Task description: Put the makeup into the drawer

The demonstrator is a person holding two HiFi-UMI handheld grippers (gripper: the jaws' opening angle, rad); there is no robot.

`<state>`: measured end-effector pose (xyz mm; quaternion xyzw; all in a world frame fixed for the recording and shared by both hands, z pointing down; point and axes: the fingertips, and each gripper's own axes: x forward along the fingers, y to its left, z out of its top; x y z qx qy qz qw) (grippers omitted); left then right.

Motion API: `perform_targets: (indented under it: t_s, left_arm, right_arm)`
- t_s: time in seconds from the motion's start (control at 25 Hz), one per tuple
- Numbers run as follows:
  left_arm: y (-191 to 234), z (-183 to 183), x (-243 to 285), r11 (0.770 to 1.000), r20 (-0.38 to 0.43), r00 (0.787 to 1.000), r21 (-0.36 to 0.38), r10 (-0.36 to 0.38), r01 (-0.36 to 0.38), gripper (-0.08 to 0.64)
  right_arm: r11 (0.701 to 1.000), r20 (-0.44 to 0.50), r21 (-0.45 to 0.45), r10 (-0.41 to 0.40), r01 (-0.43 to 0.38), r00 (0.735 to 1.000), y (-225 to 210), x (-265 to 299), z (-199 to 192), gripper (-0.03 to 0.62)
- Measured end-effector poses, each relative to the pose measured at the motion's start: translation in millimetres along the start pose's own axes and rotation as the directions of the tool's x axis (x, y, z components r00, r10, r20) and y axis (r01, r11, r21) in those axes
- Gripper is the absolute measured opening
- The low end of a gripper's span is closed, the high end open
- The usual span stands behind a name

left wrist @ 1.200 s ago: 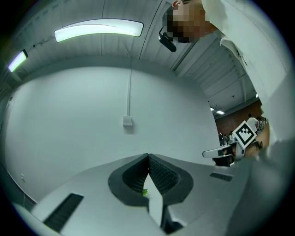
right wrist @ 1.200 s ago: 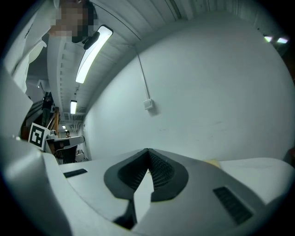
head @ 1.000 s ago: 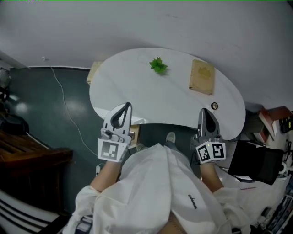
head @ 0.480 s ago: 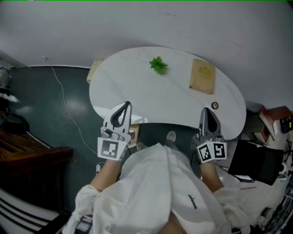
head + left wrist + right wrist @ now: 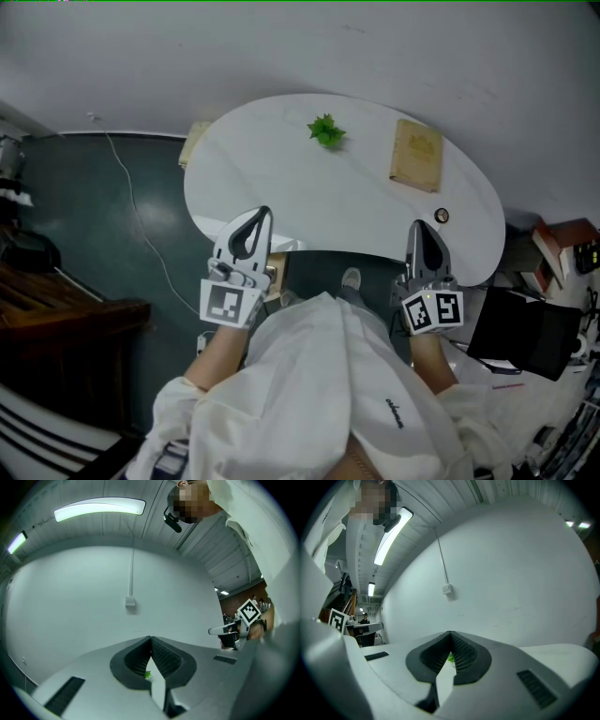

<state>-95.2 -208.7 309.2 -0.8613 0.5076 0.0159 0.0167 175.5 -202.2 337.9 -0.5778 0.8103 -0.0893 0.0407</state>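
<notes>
While closed and empty, left gripper (image 5: 260,216) and right gripper (image 5: 417,229) hover at the table's (image 5: 272,178) near edge; tan box (image 5: 415,155) far right, contents hidden.

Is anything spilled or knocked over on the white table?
No, nothing stands out. The green plant, the flat tan case and the small round object lie apart on the white table, nothing spilled.

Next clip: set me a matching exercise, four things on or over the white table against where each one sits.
Things: 1 green plant; 2 tan flat item; 3 small round item; 4 left gripper.
Places on the white table: A near left edge; B far right; C far middle; D near right edge.
Pairs: 1-C; 2-B; 3-D; 4-A.
</notes>
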Motion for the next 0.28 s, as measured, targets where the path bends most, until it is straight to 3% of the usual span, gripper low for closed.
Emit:
perform_targets:
  t_s: [0.28]
  left_arm:
    - [-0.6, -0.2, 1.5, 1.000, 0.002, 1.000, -0.008, -0.008, 0.008, 0.026]
  right_arm:
    - [1.000, -0.006, -0.001, 0.002, -0.002, 1.000, 2.0, 2.0, -2.6, 0.017]
